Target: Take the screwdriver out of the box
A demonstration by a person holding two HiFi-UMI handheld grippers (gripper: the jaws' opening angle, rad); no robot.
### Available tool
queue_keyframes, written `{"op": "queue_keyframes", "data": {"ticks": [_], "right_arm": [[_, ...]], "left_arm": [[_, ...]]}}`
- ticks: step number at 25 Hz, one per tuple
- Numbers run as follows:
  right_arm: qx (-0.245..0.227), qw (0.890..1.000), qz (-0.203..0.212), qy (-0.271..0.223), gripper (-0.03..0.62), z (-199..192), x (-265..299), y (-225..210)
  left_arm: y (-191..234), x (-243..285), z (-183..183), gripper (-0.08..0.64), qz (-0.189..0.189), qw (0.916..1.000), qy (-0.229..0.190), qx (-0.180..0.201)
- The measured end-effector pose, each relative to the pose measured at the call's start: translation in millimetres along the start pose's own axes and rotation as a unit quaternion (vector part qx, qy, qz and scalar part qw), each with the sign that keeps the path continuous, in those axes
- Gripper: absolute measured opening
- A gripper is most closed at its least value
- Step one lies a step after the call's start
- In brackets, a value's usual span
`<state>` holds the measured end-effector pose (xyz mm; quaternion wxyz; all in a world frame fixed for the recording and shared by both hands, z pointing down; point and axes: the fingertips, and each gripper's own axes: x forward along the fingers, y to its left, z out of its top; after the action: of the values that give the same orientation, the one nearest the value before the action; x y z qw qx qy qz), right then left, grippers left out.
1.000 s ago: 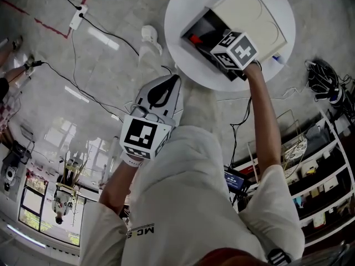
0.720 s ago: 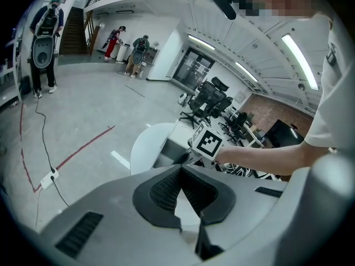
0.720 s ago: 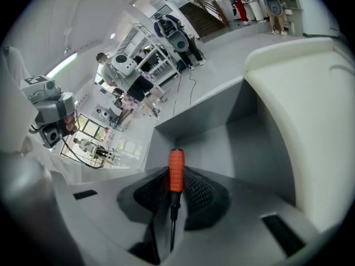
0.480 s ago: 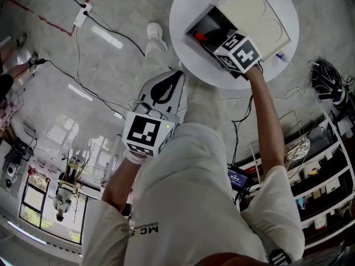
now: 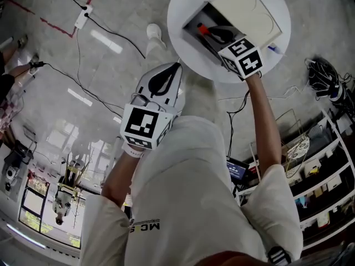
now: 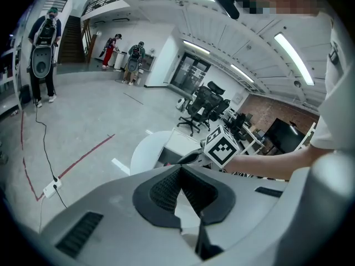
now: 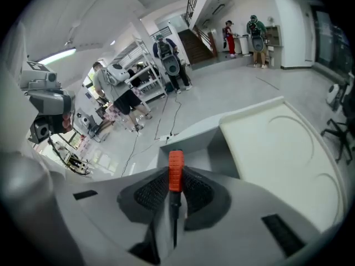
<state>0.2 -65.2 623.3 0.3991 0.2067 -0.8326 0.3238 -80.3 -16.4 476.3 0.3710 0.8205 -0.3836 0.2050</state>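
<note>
Orange handle: the screwdriver (image 7: 176, 165) sits in your right gripper (image 7: 173, 177), jaws clamped on it, handle poking past the tips.
Where: over the box's (image 5: 247, 7) dark open tray, 12 o'clock in the head view.
Done: the grab, by the look of it.
To do: lift clear of the walls, I'd say.
Left gripper (image 6: 178, 173): closed on nothing, well back from the table (image 5: 183, 4).
Edges: lid lies open at 2 o'clock of the tray; table rim close at 6.
Room: bare floor towards 9, so up and back looks free.
</note>
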Motion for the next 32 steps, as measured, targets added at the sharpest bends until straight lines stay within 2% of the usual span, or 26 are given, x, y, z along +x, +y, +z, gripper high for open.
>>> {"op": "queue_keyframes", "data": {"ticks": [7, 12, 18, 32], "right_arm": [[-0.004, 0.998, -0.034, -0.054, 0.13, 18.5, -26.6, 8.7], [-0.016, 0.995, -0.047, -0.088, 0.129, 29.2, -61.6, 20.8], [-0.026, 0.99, -0.063, -0.124, 0.129, 49.1, -88.7, 34.6], [-0.036, 0.969, -0.105, -0.219, 0.129, 73.6, -181.8, 72.8]], "left_arm": [[-5.5, -15.8, 11.9, 0.003, 0.004, 0.9997, -0.017, 0.017], [-22.7, -30.8, 22.7, 0.003, 0.014, 0.999, -0.034, 0.027], [-20.1, -46.2, 38.1, 0.003, 0.023, 0.9974, -0.057, 0.036], [-43.6, -72.8, 66.4, 0.003, 0.033, 0.9914, -0.109, 0.064]]}}
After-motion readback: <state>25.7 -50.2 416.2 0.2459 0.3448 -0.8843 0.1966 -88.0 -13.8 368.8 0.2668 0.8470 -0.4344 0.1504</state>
